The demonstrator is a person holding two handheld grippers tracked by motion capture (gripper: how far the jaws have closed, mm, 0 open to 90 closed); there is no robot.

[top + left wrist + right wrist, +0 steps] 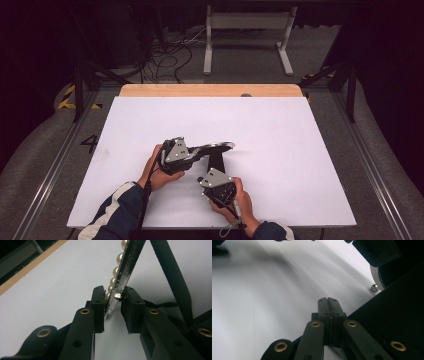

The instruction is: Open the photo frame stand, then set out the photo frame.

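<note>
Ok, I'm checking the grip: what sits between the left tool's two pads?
In the left gripper view, the left tool has the pearl-trimmed frame between its pads, silver edge tilted, pearls toward one pad.

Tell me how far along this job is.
Done: the left gripper is clamped on the rim of the pearl-edged frame, holding it tilted over the table. In hand: the frame's black strut reaches toward the right gripper, whose jaws are shut with nothing visible between them. Left: probably standing the frame on its strut, which is not yet done.
</note>
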